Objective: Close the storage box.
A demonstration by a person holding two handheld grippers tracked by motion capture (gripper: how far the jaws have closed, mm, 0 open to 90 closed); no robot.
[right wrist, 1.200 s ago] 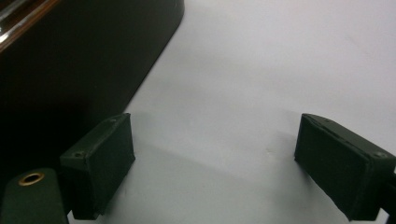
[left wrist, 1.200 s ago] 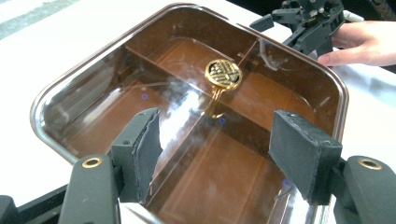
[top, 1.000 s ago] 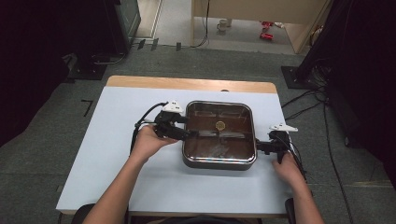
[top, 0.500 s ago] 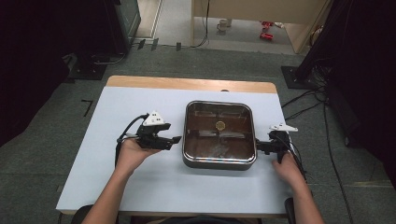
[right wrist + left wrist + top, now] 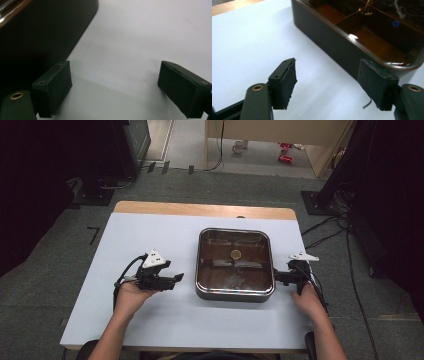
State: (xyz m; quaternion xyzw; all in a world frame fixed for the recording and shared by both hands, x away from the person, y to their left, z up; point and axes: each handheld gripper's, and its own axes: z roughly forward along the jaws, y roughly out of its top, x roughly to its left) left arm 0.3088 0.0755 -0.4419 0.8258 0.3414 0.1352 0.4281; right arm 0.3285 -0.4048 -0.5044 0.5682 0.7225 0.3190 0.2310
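One white table point(image 5: 125, 320) stood in the room. On it sat one dark square tray point(image 5: 235, 292) with a glossy brown inside, and one small round gold piece point(image 5: 236, 253) lay in it. Two hand-held grippers were present: a left gripper point(image 5: 176, 279) and a right gripper point(image 5: 278, 277), each with two black jaws. Two forearms reached in.

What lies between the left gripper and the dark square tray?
Nothing: in the high view, bare white table separates the open left gripper from the tray.
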